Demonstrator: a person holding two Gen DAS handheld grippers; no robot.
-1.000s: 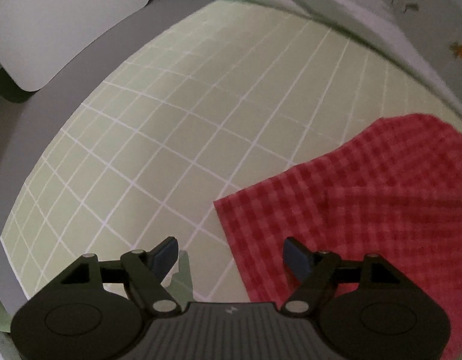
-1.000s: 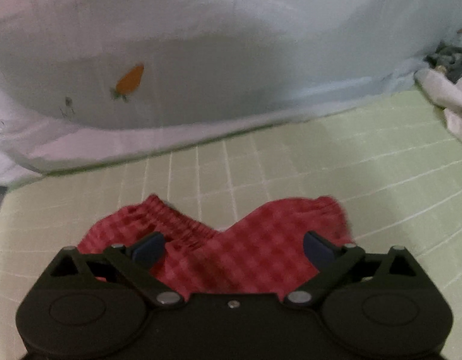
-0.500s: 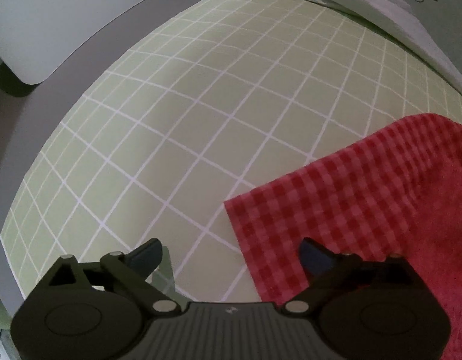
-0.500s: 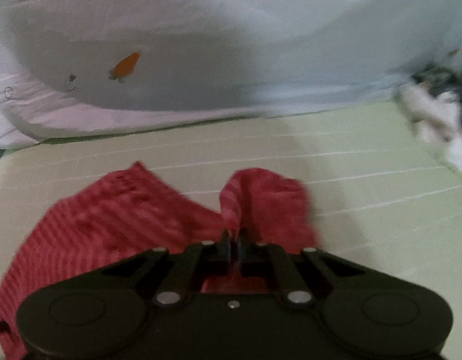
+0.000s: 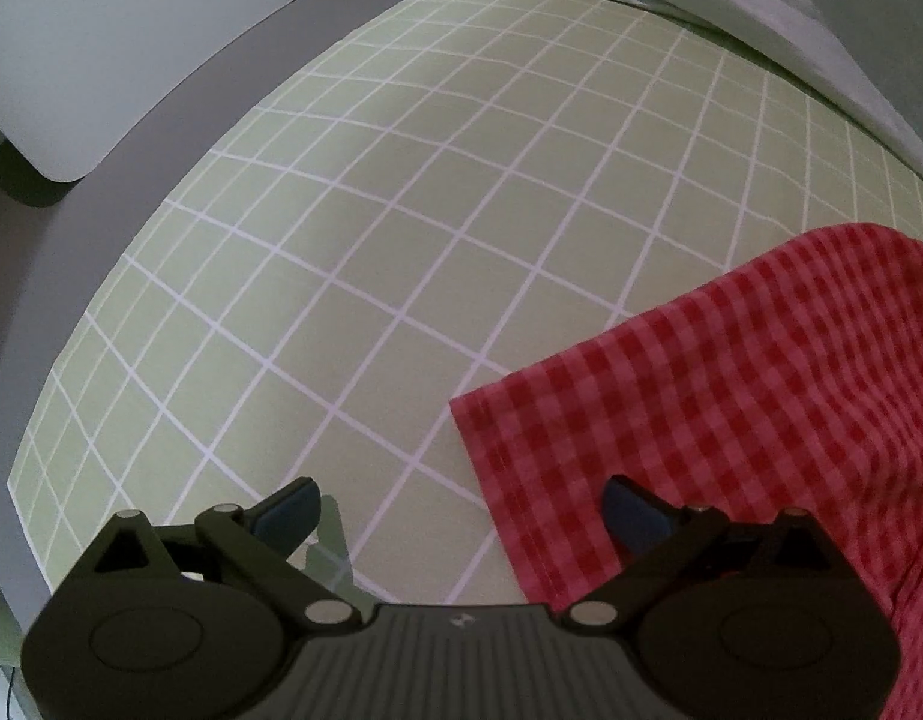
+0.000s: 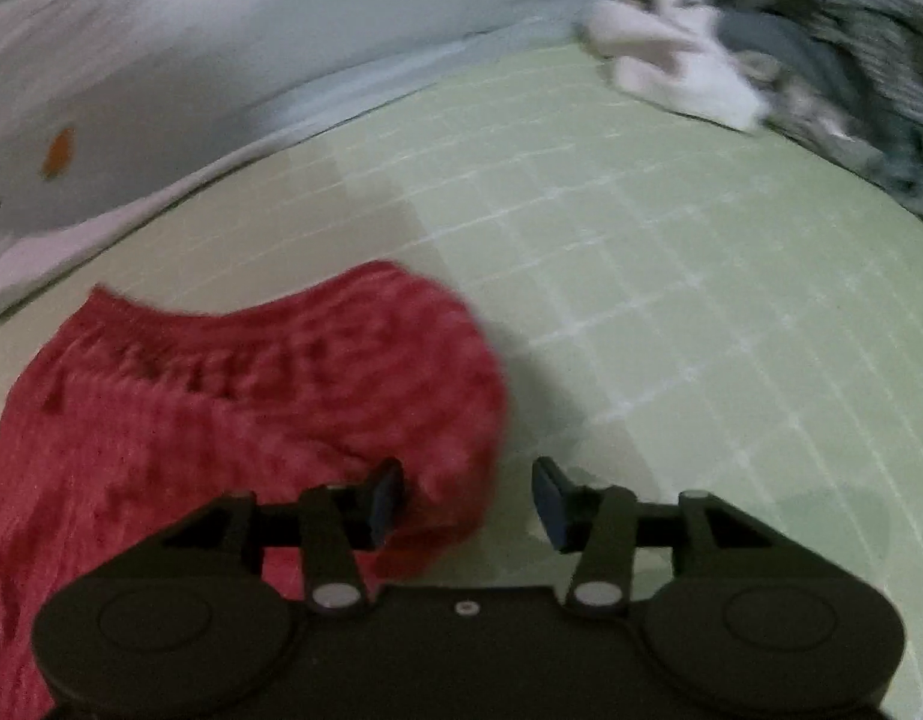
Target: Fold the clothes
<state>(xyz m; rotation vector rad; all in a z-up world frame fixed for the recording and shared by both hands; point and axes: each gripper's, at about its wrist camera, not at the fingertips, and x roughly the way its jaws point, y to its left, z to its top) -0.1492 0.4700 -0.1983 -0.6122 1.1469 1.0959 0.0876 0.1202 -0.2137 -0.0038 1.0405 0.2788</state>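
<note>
A red checked garment (image 5: 731,408) lies on the green grid mat (image 5: 401,228), its corner toward my left gripper. My left gripper (image 5: 461,510) is open and empty, low over the mat, with the garment's corner between its fingers. In the right wrist view the same garment (image 6: 233,396) lies folded over at the left, its elastic waistband toward the back. My right gripper (image 6: 466,501) is open, with the garment's right edge between its fingers; the view is blurred.
A pale blue sheet with an orange carrot print (image 6: 59,150) runs along the back of the mat. A pile of white and grey clothes (image 6: 731,60) lies at the back right. A white pillow (image 5: 101,42) and grey mattress edge (image 5: 35,252) are at the left.
My right gripper shut on the red garment, carried its edge over to the left, and has now opened and let go. My left gripper has opened a little wider.
</note>
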